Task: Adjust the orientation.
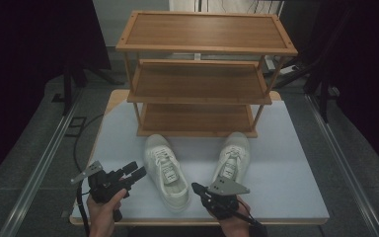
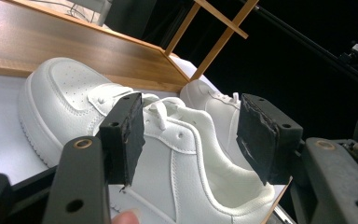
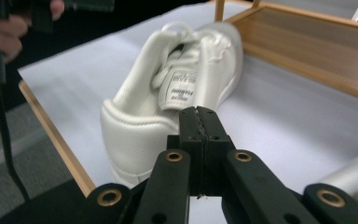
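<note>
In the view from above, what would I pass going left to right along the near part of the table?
Left gripper, held open → left white shoe → right gripper, jaws shut on nothing → right white shoe. All of it sits over the pale table, in front of the wooden rack.

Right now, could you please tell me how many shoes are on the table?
2. The left shoe lies in front of the rack, beside the left tongs. The right shoe lies near the rack's right front corner, just beyond the right tongs. None sit on the shelves.
</note>
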A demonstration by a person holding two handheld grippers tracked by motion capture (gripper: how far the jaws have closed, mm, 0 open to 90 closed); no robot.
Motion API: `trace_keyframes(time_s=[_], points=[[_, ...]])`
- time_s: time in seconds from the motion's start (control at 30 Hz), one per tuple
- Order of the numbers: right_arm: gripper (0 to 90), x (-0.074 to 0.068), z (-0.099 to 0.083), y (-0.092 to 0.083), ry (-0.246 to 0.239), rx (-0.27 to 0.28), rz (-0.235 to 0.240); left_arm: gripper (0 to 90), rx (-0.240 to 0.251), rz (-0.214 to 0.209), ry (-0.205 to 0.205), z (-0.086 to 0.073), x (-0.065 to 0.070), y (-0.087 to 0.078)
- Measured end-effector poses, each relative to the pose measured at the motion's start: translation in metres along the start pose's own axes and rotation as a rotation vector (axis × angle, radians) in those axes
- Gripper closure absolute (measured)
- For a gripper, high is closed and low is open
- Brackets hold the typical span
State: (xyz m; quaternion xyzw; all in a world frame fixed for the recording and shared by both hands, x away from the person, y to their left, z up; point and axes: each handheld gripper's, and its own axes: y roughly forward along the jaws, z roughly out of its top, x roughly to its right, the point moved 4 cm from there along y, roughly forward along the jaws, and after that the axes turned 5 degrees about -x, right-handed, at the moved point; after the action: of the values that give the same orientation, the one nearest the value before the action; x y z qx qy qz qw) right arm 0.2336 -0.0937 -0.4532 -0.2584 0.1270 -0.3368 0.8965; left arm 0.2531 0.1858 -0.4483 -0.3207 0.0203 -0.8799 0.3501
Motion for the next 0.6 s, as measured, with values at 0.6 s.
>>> trace_keyframes(time_s=[0.6], points=[[89.5, -0.034, 0.0, 0.039, -0.014, -0.046, 0.072, 40.8, -0.024, 0.023, -0.046, -0.007, -0.022, 0.002]])
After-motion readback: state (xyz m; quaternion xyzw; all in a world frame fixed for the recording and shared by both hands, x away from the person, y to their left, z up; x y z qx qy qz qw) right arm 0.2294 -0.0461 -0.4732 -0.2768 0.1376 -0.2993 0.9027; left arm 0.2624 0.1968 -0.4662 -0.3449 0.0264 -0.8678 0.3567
